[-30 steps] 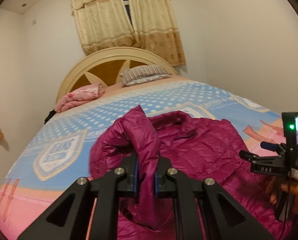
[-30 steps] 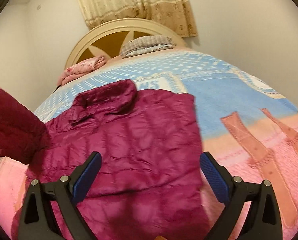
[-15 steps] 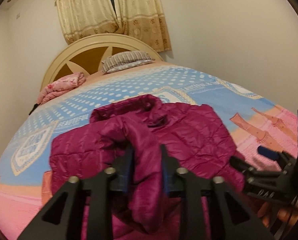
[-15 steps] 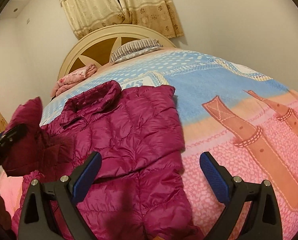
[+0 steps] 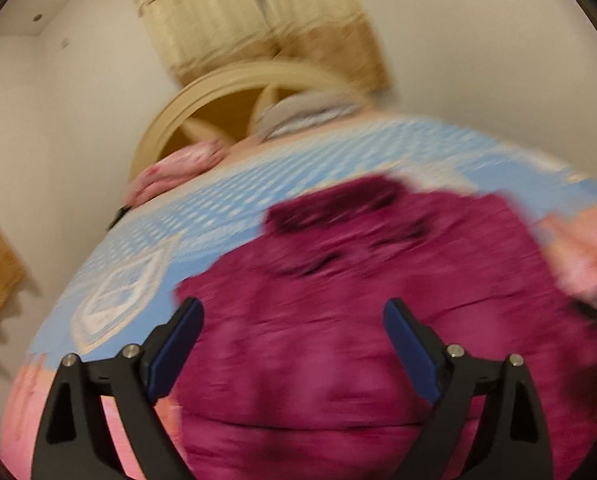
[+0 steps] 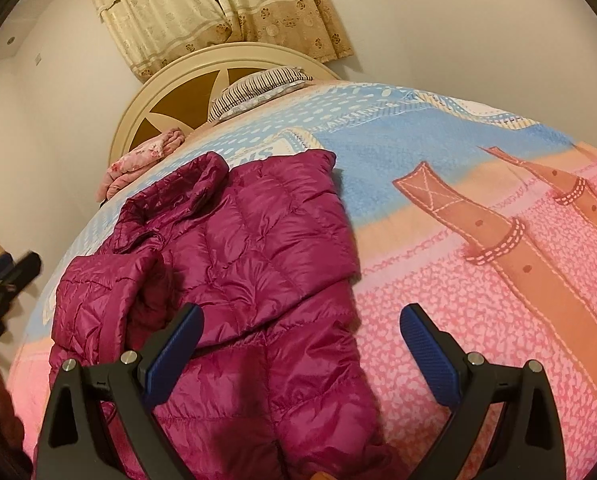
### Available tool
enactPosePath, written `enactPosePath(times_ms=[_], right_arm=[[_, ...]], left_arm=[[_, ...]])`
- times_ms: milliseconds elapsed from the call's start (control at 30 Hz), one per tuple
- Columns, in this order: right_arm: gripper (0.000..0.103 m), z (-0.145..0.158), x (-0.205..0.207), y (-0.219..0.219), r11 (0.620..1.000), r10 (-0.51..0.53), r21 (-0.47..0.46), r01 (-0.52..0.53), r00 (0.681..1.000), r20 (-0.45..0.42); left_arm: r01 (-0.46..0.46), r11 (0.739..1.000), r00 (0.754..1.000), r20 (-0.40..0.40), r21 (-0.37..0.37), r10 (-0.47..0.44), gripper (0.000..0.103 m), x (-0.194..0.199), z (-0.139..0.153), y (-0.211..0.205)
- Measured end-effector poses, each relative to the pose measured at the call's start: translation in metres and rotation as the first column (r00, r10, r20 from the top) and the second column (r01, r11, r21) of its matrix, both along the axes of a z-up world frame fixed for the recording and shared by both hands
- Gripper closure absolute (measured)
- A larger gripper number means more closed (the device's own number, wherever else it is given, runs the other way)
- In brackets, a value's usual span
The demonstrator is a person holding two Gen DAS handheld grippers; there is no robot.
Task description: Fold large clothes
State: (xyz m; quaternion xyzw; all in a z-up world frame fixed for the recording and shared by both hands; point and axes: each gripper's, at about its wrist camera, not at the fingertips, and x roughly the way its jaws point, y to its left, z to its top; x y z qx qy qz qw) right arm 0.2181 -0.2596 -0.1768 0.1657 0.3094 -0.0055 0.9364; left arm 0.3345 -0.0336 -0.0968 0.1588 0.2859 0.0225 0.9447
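The quilted magenta puffer jacket [image 6: 234,264] lies flat on the blue-and-pink patterned bed [image 6: 478,280]. Both grippers' jaws stand wide apart, empty above it: left gripper [image 5: 292,336], right gripper [image 6: 300,340].

Both tools look alike: the left gripper [image 5: 292,338] and right gripper [image 6: 300,338] have matte black triangular cut-out arms. Silver round screw heads dot the joints. Ribbed blue pads [image 6: 428,354] line the fingers.
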Motion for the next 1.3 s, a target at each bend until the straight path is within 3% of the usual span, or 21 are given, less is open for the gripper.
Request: enactPosePath(times_ms=[100, 167, 300, 467, 567, 700, 767, 800, 900, 1000, 1133, 1200, 1300], right_arm=[[0.004, 0.016, -0.005, 0.018, 0.994, 0.026, -0.103, -0.023, 0.999, 0.026], [0.004, 0.032, -0.006, 0.042, 0.982, 0.098, -0.166, -0.089, 0.994, 0.043], [0.004, 0.05, 0.004, 0.081, 0.954, 0.228, -0.206, -0.217, 0.973, 0.031], [0.004, 0.06, 0.03, 0.121, 0.936, 0.3, -0.203, -0.288, 0.953, 0.03], [0.005, 0.053, 0.046, 0.143, 0.923, 0.332, -0.201, -0.328, 0.943, -0.017], [0.012, 0.034, 0.059, 0.161, 0.91, 0.338, -0.227, -0.346, 0.938, -0.078], [0.033, 0.017, 0.067, 0.158, 0.917, 0.322, -0.202, -0.344, 0.937, -0.131], [0.035, 0.011, 0.069, 0.154, 0.922, 0.312, -0.188, -0.337, 0.938, -0.149], [0.036, -0.009, 0.076, 0.137, 0.939, 0.287, -0.138, -0.315, 0.939, -0.188], [0.036, -0.017, 0.075, 0.132, 0.942, 0.284, -0.129, -0.311, 0.939, -0.192], [0.035, -0.023, 0.072, 0.137, 0.94, 0.282, -0.147, -0.308, 0.943, -0.176], [0.035, -0.022, 0.071, 0.136, 0.941, 0.282, -0.144, -0.307, 0.944, -0.171], [0.035, -0.022, 0.07, 0.134, 0.943, 0.287, -0.126, -0.308, 0.945, -0.16]], left_arm=[[-0.122, 0.992, 0.988, -0.092, 0.013, 0.122, 0.009, 0.035, -0.029, 0.04], [-0.172, 0.985, 0.974, -0.153, -0.029, 0.165, 0.009, 0.051, -0.046, 0.061], [-0.216, 0.944, 0.956, -0.25, -0.249, 0.153, 0.009, 0.062, -0.067, 0.091], [-0.214, 0.941, 0.952, -0.272, -0.262, 0.141, 0.007, 0.063, -0.082, 0.088], [-0.23, 0.931, 0.947, -0.285, -0.285, 0.147, 0.003, 0.064, -0.086, 0.093], [-0.236, 0.924, 0.945, -0.291, -0.3, 0.147, 0.001, 0.064, -0.086, 0.098], [-0.24, 0.923, 0.945, -0.29, -0.302, 0.151, 0.0, 0.066, -0.086, 0.098], [-0.24, 0.922, 0.946, -0.284, -0.304, 0.153, 0.0, 0.065, -0.085, 0.099], [-0.248, 0.927, 0.954, -0.236, -0.281, 0.184, 0.0, 0.057, -0.075, 0.099], [-0.259, 0.935, 0.963, -0.137, -0.244, 0.231, 0.0, 0.046, -0.054, 0.091], [-0.173, 0.942, 0.985, -0.03, -0.287, 0.172, 0.0, 0.04, -0.022, 0.068], [-0.111, 0.947, 0.994, -0.029, -0.301, 0.107, 0.0, 0.047, -0.018, 0.052], [-0.087, 0.949, 0.993, -0.101, -0.302, 0.059, 0.0, 0.067, -0.033, 0.037]])
